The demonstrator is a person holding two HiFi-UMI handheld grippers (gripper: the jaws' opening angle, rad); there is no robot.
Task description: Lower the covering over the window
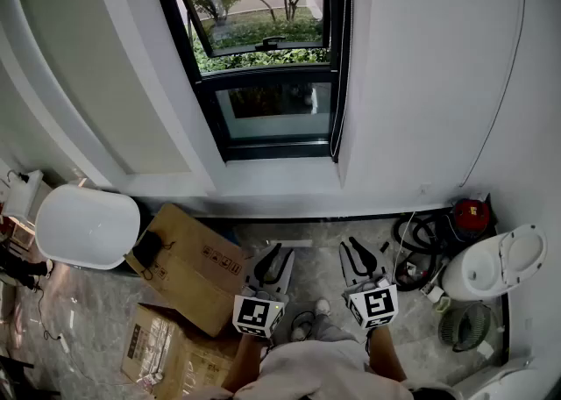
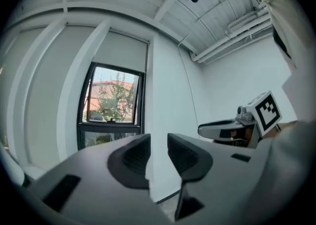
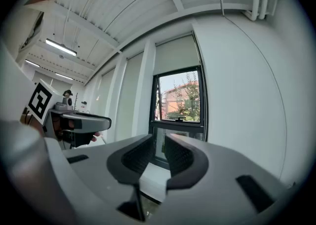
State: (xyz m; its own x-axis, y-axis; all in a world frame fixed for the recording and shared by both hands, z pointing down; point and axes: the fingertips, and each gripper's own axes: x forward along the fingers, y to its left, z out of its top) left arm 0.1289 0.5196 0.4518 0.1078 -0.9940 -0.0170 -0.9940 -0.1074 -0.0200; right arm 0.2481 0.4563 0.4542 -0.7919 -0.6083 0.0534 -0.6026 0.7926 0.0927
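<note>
Two grippers are held level and side by side above the floor, both pointed at the window in the white wall ahead, well apart from it. Left gripper: jaws parted by a clear gap, nothing between the pads, only wall and window frame showing beyond them. Right gripper: jaws likewise parted by a narrow gap, nothing held; the window's lower pane shows through the gap in the right gripper view. Window: dark frame, upper sash tilted open with trees and a reddish building outside, fixed pane below. Covering: a pale roller blind sits high, closing only the top part of the opening, its lower edge well above the sash handle; most of the glass is uncovered. Floor items: cardboard boxes lie to the left below the sill; a red canister with a black hose stands to the right against the wall.
</note>
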